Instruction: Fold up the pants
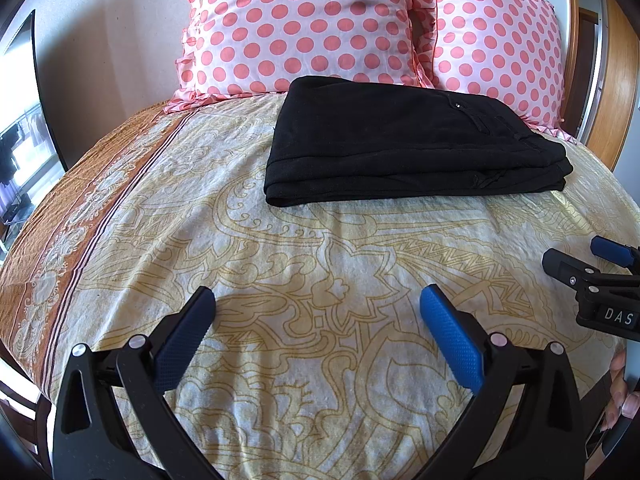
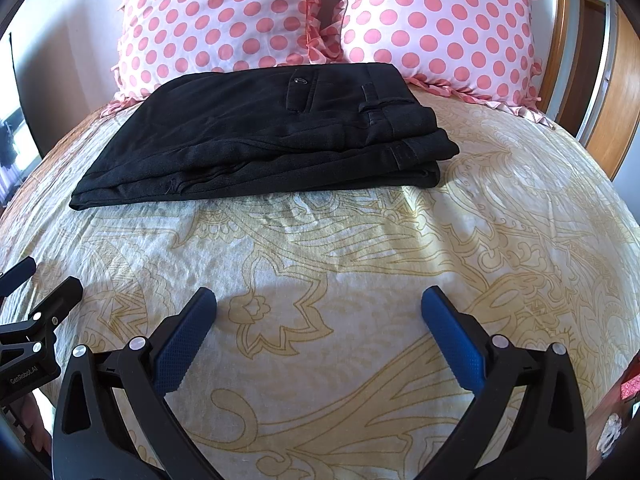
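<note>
Black pants (image 1: 404, 144) lie folded in a flat rectangular stack on the bed, just in front of the pillows; they also show in the right wrist view (image 2: 260, 136), waistband and pocket to the right. My left gripper (image 1: 318, 300) is open and empty, hovering over the bedsheet well short of the pants. My right gripper (image 2: 320, 300) is open and empty too, also short of the pants. The right gripper shows at the right edge of the left wrist view (image 1: 576, 256). The left gripper shows at the left edge of the right wrist view (image 2: 44, 284).
The bed carries a cream and yellow patterned sheet (image 1: 304, 264) with a brown border (image 1: 80, 200) on the left. Two pink polka-dot pillows (image 1: 296, 24) (image 1: 500, 40) stand at the head. A wooden door frame (image 2: 612, 92) is at the right.
</note>
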{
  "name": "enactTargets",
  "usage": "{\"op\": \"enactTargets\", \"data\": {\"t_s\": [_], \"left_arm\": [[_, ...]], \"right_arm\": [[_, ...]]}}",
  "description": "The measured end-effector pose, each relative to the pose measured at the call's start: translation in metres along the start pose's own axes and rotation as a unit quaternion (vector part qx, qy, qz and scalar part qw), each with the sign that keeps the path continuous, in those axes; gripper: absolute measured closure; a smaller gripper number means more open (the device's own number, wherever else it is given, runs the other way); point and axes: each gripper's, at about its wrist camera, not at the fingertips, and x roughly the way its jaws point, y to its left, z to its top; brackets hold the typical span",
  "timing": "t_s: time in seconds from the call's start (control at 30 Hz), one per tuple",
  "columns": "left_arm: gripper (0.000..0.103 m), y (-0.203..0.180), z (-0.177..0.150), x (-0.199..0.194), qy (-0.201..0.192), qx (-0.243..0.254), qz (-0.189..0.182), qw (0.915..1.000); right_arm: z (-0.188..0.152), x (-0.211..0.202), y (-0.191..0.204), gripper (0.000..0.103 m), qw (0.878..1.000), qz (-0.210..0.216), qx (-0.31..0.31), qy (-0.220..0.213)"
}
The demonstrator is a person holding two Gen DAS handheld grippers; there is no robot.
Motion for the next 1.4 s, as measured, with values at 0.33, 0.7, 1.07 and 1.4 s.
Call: {"op": "enactTargets", "data": {"t_s": [0.33,0.7,1.07,1.4], "left_arm": [[0.002,-0.0004,0.0000,-0.0001,0.000,0.000,0.000,1.0000],[0.002,0.0003,0.0021,0.0027,0.009,0.001,0.000,1.0000],[0.002,0.0003,0.0053,0.0043,0.025,0.000,-0.001,0.9997],[0.002,0.0002,0.0051,0.0046,0.025,0.000,-0.001,0.9997]], "right_arm": [[0.0001,0.0004,0.0000,0.001,1.000,0.000,0.000,0.000],[0.0003,0.0005,0.0003,0.001,1.000,-0.001,0.001,0.000],[0.0002,0.0004,0.0006,0.001,1.000,-0.001,0.001,0.000],[0.0002,0.0004,0.0014,0.001,1.000,-0.001,0.002,-0.001]]}}
